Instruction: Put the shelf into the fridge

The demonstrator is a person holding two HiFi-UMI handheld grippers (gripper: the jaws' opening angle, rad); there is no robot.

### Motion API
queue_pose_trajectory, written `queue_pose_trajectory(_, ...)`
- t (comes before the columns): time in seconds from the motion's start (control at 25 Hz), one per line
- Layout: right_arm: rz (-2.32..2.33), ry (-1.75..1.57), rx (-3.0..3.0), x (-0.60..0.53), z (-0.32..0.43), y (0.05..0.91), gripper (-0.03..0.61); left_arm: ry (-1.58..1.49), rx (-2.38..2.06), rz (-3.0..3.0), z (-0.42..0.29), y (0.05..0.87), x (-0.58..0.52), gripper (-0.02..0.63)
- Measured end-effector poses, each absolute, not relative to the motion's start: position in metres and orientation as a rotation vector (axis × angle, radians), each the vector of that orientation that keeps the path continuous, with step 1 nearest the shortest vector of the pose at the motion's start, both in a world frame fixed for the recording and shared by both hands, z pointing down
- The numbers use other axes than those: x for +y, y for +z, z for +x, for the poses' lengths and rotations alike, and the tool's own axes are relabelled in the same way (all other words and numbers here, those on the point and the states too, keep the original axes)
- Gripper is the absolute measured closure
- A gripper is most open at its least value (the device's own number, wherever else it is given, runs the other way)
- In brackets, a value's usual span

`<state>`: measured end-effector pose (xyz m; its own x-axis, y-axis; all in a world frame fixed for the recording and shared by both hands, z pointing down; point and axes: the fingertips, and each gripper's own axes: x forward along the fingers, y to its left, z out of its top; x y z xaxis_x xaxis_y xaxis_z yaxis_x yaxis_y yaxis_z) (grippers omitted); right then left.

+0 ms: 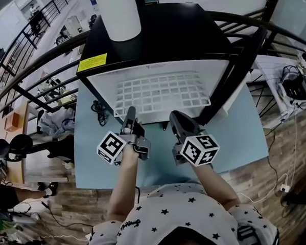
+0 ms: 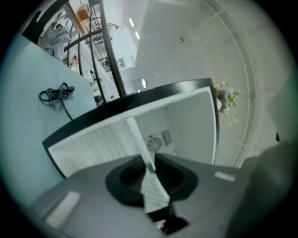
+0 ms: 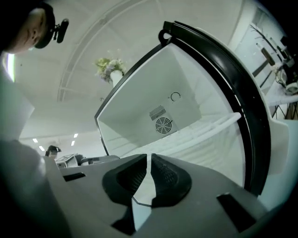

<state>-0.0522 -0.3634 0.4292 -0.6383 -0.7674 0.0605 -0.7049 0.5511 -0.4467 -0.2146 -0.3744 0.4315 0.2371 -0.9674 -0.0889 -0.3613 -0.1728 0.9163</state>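
Observation:
A white wire shelf [image 1: 162, 92] lies flat in the mouth of the black fridge [image 1: 168, 35], with its near edge sticking out toward me. My left gripper [image 1: 129, 114] is shut on that near edge at the left, and my right gripper [image 1: 174, 119] is shut on it at the right. In the left gripper view the jaws [image 2: 148, 168] pinch the shelf [image 2: 100, 146], with the fridge's white inside [image 2: 186, 116] behind. The right gripper [image 3: 148, 169] likewise clamps the shelf [image 3: 200, 139] in front of the fridge's back wall [image 3: 158, 88] and its fan.
The fridge stands on a light blue table [image 1: 239, 129]. A black cable [image 1: 98, 111] lies left of the fridge mouth. A white cylinder [image 1: 118, 12] stands on the fridge top. The open door's black rim [image 3: 242, 102] is at the right. Dark railings [image 1: 38, 62] run behind.

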Motion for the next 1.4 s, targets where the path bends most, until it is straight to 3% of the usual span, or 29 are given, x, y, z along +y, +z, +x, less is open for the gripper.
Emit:
queue_pose_trajectory(0.56, -1.368, -0.487, 2.757, -0.367, -0.08, 0.436, 0.56, -0.808, -1.322, 1.73, -0.215, 0.436, -0.357, 0.534)
queue_pose_trajectory(0.84, -1.396, -0.515, 2.743, -0.378, -0.081, 0.438, 0.56, -0.609, -1.528, 1.757, -0.226, 0.459, -0.332, 0.606)
queue_pose_trajectory(1.4, -1.435, -0.491, 2.753, -0.411, -0.088, 0.439, 0.56, -0.341, -1.652, 1.941, -0.217, 0.465, -0.316, 0.609)
